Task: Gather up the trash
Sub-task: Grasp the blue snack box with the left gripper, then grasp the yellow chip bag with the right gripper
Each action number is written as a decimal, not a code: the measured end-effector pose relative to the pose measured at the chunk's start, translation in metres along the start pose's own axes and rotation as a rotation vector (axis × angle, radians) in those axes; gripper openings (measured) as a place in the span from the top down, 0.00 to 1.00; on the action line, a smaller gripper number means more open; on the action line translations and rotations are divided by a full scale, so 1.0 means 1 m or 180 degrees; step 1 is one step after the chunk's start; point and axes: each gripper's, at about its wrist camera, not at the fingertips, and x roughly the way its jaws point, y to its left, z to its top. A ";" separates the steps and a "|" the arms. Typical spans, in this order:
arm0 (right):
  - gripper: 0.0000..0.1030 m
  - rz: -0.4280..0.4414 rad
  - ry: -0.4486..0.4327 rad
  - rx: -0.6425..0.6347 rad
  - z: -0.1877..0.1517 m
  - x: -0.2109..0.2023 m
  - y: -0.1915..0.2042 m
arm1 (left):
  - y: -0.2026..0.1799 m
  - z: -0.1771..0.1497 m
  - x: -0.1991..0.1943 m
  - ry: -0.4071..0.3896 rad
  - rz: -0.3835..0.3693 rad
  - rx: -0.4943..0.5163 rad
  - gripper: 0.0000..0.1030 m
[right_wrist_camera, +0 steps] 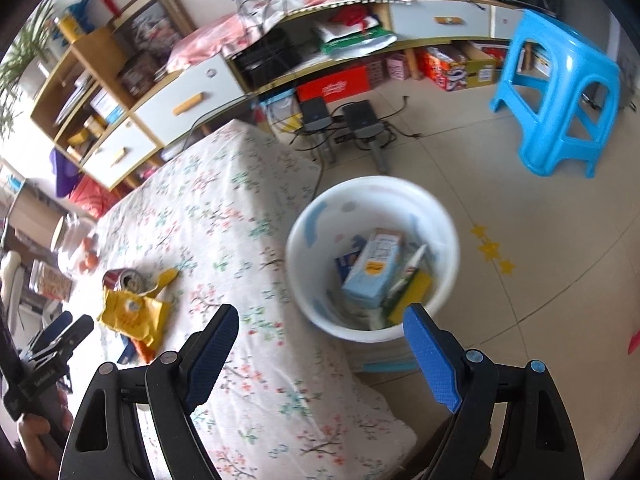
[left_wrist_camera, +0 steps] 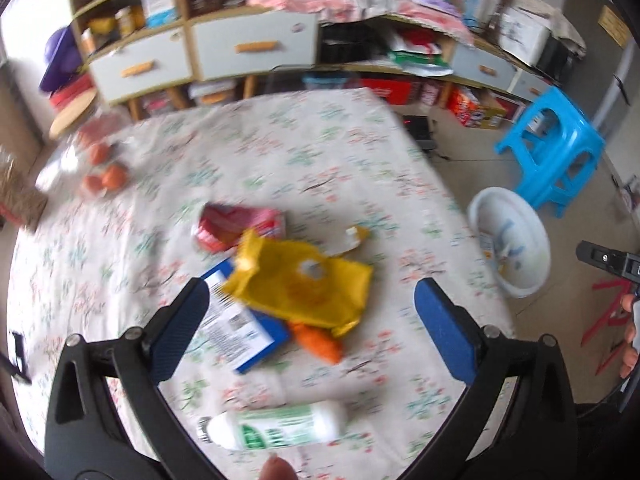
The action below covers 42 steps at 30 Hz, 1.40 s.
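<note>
My table wears a floral cloth [left_wrist_camera: 280, 152]; oranges [left_wrist_camera: 106, 176] sit near its far corner. A blue plastic stool [right_wrist_camera: 556, 92] stands on the floor before the shelving [right_wrist_camera: 132, 92].

A crumpled yellow wrapper [left_wrist_camera: 298, 284] is lying on the floral-covered table, overlapping a blue-and-white box [left_wrist_camera: 240, 320] and an orange scrap [left_wrist_camera: 320, 342]. A crushed red can [left_wrist_camera: 224, 226] is lying on its side just behind the wrapper. A white bottle with green label [left_wrist_camera: 276, 426] is lying flat nearer the edge. A white bin [right_wrist_camera: 372, 256] is standing on the floor beside the table, holding a light-blue carton [right_wrist_camera: 370, 270] and other packaging.
</note>
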 end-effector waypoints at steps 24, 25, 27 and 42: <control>0.17 0.0074 0.0267 -0.0281 -0.005 0.044 0.078 | 0.080 -0.017 0.075 0.0737 0.0164 -0.0879 0.16; 0.17 0.0074 0.0271 -0.0276 -0.005 0.045 0.079 | 0.079 -0.017 0.078 0.0748 0.0112 -0.0939 0.16; 0.17 0.0077 0.0274 -0.0270 -0.005 0.045 0.079 | 0.076 -0.016 0.080 0.0732 0.0102 -0.0964 0.18; 0.17 0.0072 0.0348 -0.0398 -0.008 0.056 0.099 | 0.083 -0.020 0.066 0.0640 0.0042 -0.0830 0.40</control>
